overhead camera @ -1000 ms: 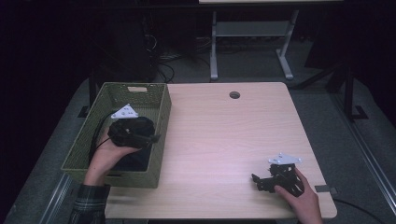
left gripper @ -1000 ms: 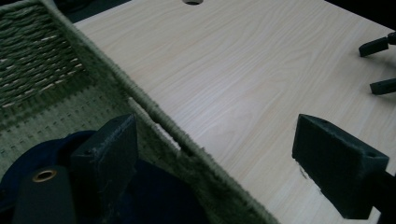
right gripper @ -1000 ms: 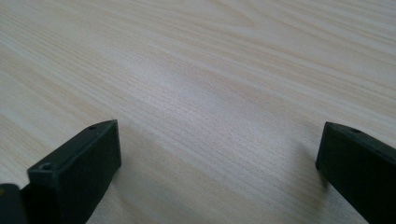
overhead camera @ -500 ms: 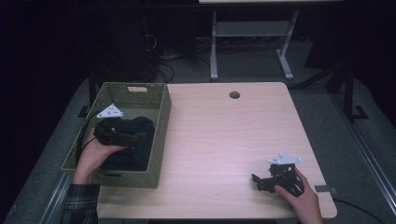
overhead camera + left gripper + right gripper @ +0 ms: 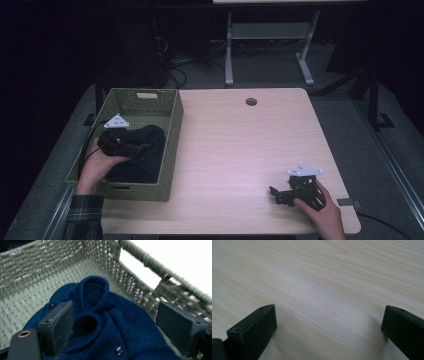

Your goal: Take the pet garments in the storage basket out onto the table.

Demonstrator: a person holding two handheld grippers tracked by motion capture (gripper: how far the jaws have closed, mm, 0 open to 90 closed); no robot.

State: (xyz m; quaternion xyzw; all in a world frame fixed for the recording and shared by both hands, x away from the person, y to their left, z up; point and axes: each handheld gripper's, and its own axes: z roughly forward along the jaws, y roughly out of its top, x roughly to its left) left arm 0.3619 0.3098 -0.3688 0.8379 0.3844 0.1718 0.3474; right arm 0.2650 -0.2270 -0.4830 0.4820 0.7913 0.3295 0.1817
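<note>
Blue sweater (image 5: pixel 110 322) lies bunched in the basket (image 5: pixel 170 125) at the desk's (image 5: pixel 240 145) left side. Left claw (image 5: pixel 112 325) spread wide just over it — one jaw low against the knit by the collar, the other near the basket wall, nothing pinched. Right claw (image 5: pixel 327 327) also spread wide, empty, jaws resting low on bare desk near the front right corner — well apart from the basket.

Dark blue knitted garment (image 5: pixel 105 322) with dark round buttons, lying in a woven olive-green basket (image 5: pixel 172 127). Pale wood-grain table (image 5: pixel 240 145); black jaws on both grippers, each topped by a grey plate.
</note>
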